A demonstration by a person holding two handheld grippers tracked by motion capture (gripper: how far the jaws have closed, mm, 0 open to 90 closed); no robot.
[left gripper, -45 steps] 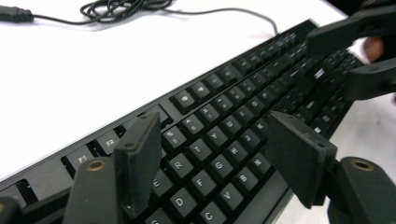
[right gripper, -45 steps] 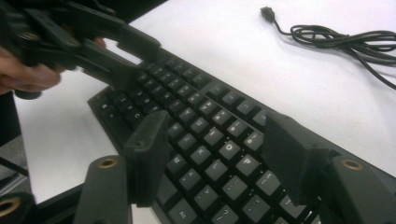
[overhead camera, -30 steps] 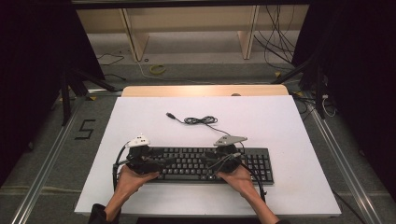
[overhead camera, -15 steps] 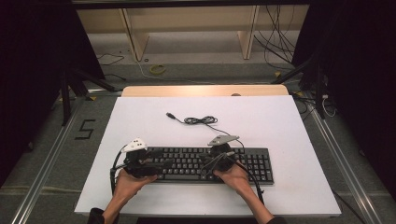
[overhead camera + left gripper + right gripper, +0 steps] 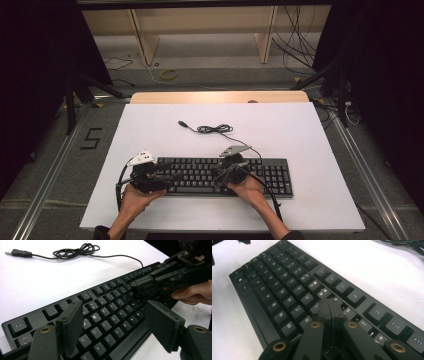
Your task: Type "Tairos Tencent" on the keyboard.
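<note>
Now: black keyboard (image 5: 220, 176) lies flat near desk (image 5: 300, 135) front edge, white-lettered keys, cable (image 5: 212, 129) coiled behind | left gripper (image 5: 112, 327) released, jaws wide over left-hand letter keys | right gripper (image 5: 330, 307) clenched empty, tips on mid keys.

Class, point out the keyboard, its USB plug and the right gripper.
keyboard (image 5: 200, 175): high view, middle keys.
USB plug (image 5: 21, 253): left gripper view, black housing.
right gripper (image 5: 329, 307): right gripper view, tips of shut jaws.
</note>
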